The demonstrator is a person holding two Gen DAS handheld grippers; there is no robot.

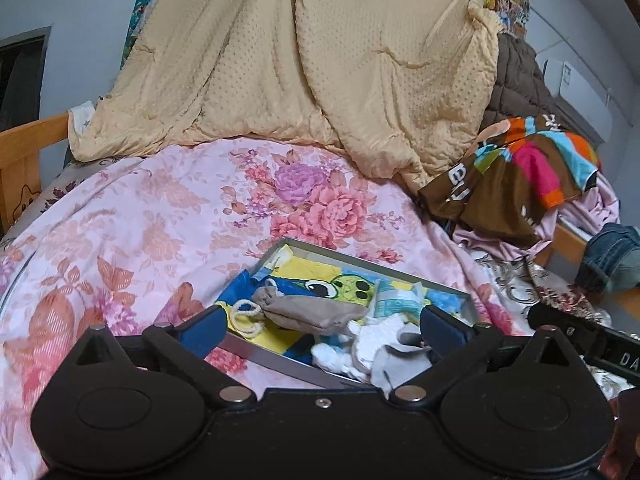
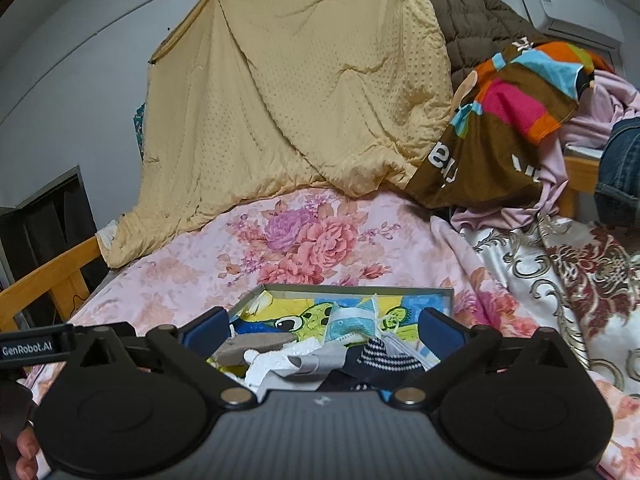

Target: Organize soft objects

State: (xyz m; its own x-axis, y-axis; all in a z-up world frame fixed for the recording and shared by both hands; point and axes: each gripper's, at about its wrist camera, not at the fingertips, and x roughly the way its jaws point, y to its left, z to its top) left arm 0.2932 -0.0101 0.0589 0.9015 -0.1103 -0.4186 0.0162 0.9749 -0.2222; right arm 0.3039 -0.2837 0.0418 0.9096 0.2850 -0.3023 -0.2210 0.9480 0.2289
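Note:
A shallow grey metal tray with a cartoon-frog lining lies on the floral bedspread; it also shows in the right wrist view. In it lie a beige drawstring pouch, a white fluffy sock, a face mask packet and a dark striped sock. The pouch and the mask packet show in the right view too. My left gripper is open and empty, hovering over the tray's near edge. My right gripper is open and empty above the tray.
A yellow quilt hangs against the wall behind the bed. A colourful striped blanket and heaped clothes lie at the right. A wooden bed rail runs along the left. The pink floral bedspread surrounds the tray.

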